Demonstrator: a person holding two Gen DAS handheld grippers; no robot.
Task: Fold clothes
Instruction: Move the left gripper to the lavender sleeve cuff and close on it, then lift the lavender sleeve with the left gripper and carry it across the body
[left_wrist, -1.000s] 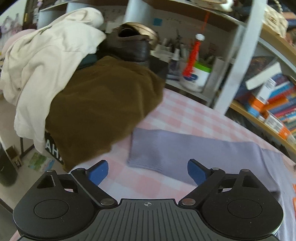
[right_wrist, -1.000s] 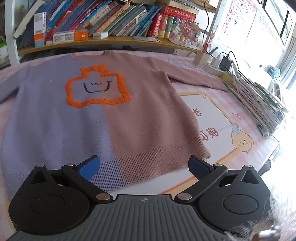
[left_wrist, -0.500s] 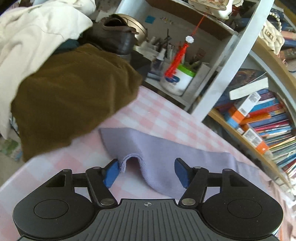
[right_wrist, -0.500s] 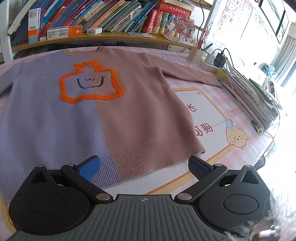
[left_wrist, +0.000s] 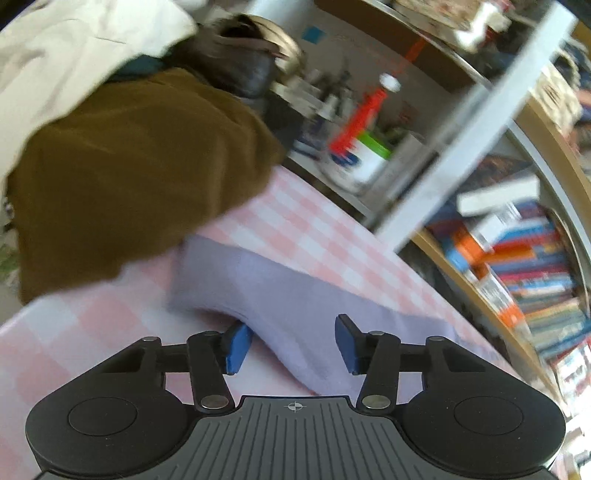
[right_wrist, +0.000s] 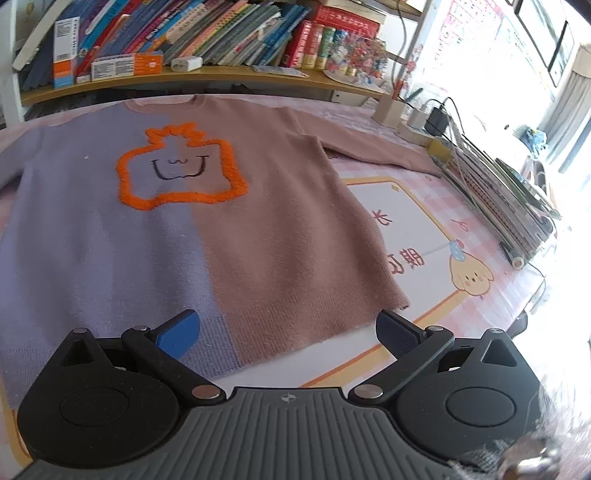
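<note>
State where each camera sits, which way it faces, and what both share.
Left wrist: on the left tongs, angled down at the lavender sleeve lying between the closing blue pads, with the brown garment beyond.
Right wrist: on the right tongs, open, angled down at the sweater and bookshelf.
Shared: the same sweater on the pink checked tablecloth; only tongs show, no hands.

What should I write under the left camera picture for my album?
Left gripper closing around the bunched lilac sleeve on the pink checked tablecloth, beside a brown garment.
</note>
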